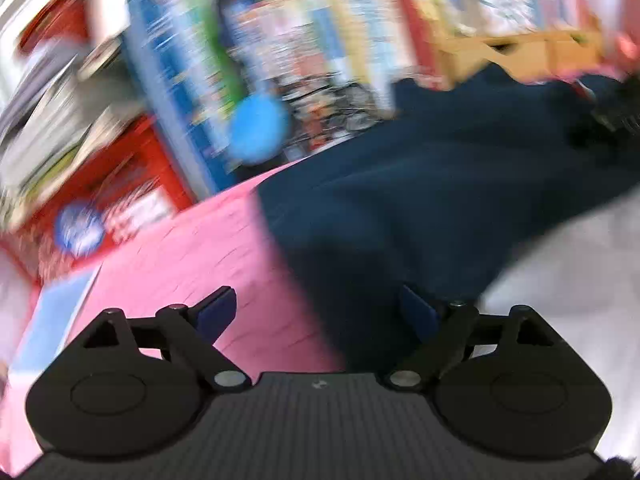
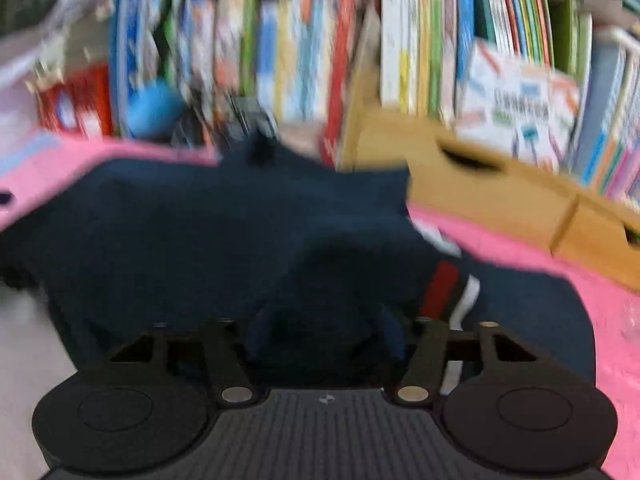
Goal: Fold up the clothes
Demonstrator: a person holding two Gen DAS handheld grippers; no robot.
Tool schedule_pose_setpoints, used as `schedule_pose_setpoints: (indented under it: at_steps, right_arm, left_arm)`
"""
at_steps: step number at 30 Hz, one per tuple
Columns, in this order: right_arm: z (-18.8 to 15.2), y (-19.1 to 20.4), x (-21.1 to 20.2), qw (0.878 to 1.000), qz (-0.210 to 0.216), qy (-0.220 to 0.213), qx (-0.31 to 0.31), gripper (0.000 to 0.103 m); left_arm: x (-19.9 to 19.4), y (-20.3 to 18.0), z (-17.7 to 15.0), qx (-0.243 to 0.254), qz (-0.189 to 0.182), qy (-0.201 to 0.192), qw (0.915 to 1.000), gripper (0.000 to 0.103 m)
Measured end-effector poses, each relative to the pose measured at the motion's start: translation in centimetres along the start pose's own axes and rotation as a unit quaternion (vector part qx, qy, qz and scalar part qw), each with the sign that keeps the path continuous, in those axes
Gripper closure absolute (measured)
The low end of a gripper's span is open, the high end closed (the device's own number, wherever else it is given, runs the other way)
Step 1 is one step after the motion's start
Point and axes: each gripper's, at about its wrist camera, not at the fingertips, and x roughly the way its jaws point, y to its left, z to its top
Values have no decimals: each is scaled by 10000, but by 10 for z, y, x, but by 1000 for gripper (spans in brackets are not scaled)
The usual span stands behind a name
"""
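Loosely rumpled navy garment [image 2: 224,236]; left claw [image 1: 318,314] spread empty, right claw [image 2: 324,336] unclear

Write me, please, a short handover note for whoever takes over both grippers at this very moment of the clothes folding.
Left gripper: open, empty, over the edge where the navy garment meets the pink cover.
Right gripper: fingers spread, low over the navy garment; blur hides whether they touch cloth.
The garment lies rumpled on the pink cover, its red and white trim just right of the right gripper. Bookshelves stand behind.
Done: no neat fold visible.
Left: flatten it, fold it.
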Motion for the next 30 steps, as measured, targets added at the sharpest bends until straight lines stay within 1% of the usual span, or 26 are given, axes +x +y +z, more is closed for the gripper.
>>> schedule_pose_setpoints:
  at_steps: [1,2,3,4,5,6,7,8,9,10,12,14,15,16,17,19,20,22,23,24,25,27,28,29,30]
  right_arm:
    - [-6,0,-1,9999,-126,-7,-100,52]
    - [-11,-2,-6,9998,-138,17,-128,53]
    - [-15,-4,-10,9998,-146,41,-154,57]
    - [-18,-6,-15,9998,-91,82,-129,58]
    - [-20,-3,-23,9998,-82,67,-146,58]
    - [-21,-1,-30,9998,-74,50,-165,57]
    - [-23,2,-37,9998,-66,33,-184,50]
    - [-24,5,-46,9997,49,-140,-168,45]
    - [-25,8,-55,9992,169,-317,-151,34]
    - [-23,10,-60,9986,234,-471,-62,29]
    - [-17,15,-61,9979,265,-589,79,29]
    - [-11,19,-55,9970,430,-609,198,29]
    - [-10,22,-52,9964,529,-610,255,29]
    - [-10,26,-47,9962,593,-573,271,29]
    - [-10,29,-44,9963,618,-543,252,29]
    - [-15,34,-35,9975,563,-409,108,29]
    - [-20,29,-35,9982,479,-368,26,29]
    - [-29,20,-37,9990,305,-287,-139,27]
    - [-33,15,-38,9992,218,-247,-222,28]
    - [-37,3,-48,9988,394,-297,-27,30]
    - [-41,-9,-58,9976,579,-350,177,24]
    - [-48,-22,-91,9954,665,-452,517,14]
    - [-53,-24,-105,9938,836,-562,473,14]
    - [-60,-22,-119,9907,1117,-712,318,12]
    - [-70,-13,-129,9862,1405,-873,71,8]
  left_arm:
    - [5,4,-6,-70,67,98,9999,7]
    - [4,13,-10,-133,43,130,9998,6]
    - [3,21,-13,-196,18,161,9997,5]
    - [0,22,-14,-196,121,204,9995,6]
    - [-3,21,-13,-118,344,246,9990,6]
    - [-3,17,-10,-26,524,246,9983,8]
    - [-4,14,-7,29,641,238,9977,13]
    - [-11,12,-3,2,628,163,9979,14]
    - [-18,11,1,-25,614,87,9981,14]
    - [-26,6,5,-54,545,-50,9985,14]
    - [-36,-7,16,-65,310,-297,9991,13]
    - [-40,-24,25,-23,85,-525,9986,11]
    - [-39,-33,29,0,-21,-562,9984,9]
    - [-37,-42,32,22,-127,-598,9981,9]
    - [-32,-49,32,49,-205,-559,9982,9]
    - [-14,-62,30,236,-161,-346,9990,9]
    - [-8,-63,25,354,-97,-307,9989,9]
    - [3,-65,13,588,33,-230,9980,5]
    - [1,-59,12,491,66,-136,9987,5]
    - [-1,-53,11,391,99,-41,9992,6]
    - [-12,-51,10,338,-5,-76,9994,10]
    - [-34,-47,9,233,-215,-149,9994,11]
    - [-45,-45,9,181,-320,-186,9992,11]
    - [-58,-48,6,222,-547,-301,9978,10]
    - [-72,-51,4,264,-774,-417,9958,9]
